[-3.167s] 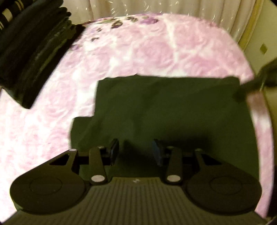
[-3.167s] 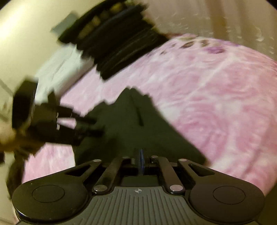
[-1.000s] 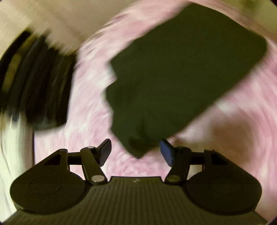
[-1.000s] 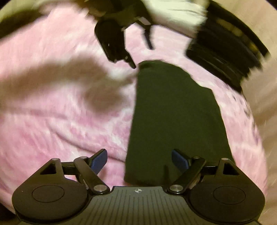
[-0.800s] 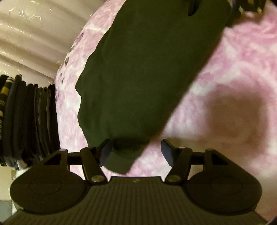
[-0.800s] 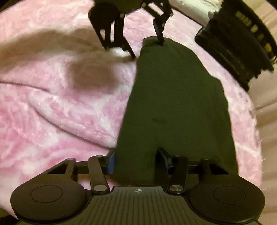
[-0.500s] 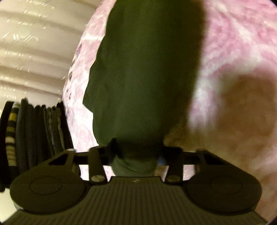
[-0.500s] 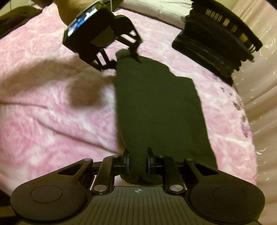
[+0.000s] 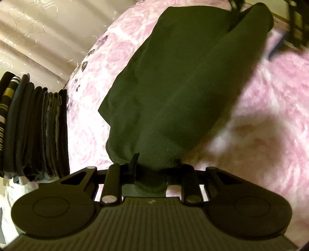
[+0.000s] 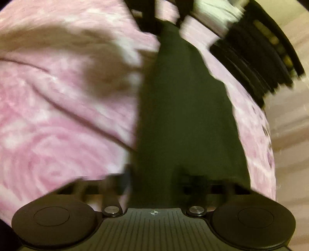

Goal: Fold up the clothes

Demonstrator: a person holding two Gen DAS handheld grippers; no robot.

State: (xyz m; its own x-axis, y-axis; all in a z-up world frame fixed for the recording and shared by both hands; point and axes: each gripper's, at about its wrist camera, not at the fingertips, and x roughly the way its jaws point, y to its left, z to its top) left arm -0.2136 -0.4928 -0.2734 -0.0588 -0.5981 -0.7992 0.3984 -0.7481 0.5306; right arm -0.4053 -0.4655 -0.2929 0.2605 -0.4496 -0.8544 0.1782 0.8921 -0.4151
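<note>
A dark green folded garment hangs stretched between my two grippers above the pink blanket. My left gripper is shut on its near end, with cloth bunched between the fingers. The far end rises toward the right gripper at the top right of this view. In the right wrist view the garment runs away from me to the left gripper at the top. My right gripper is blurred; cloth lies between its fingers, which stand apart.
A stack of dark folded clothes stands at the bed's edge by the curtain; it also shows in the right wrist view. White bedding lies beside it. The pink blanket has wrinkles.
Both grippers closed on opposite ends of the garment and lifted it off the blanket. The right gripper's fingers now stand wider apart than half a second ago.
</note>
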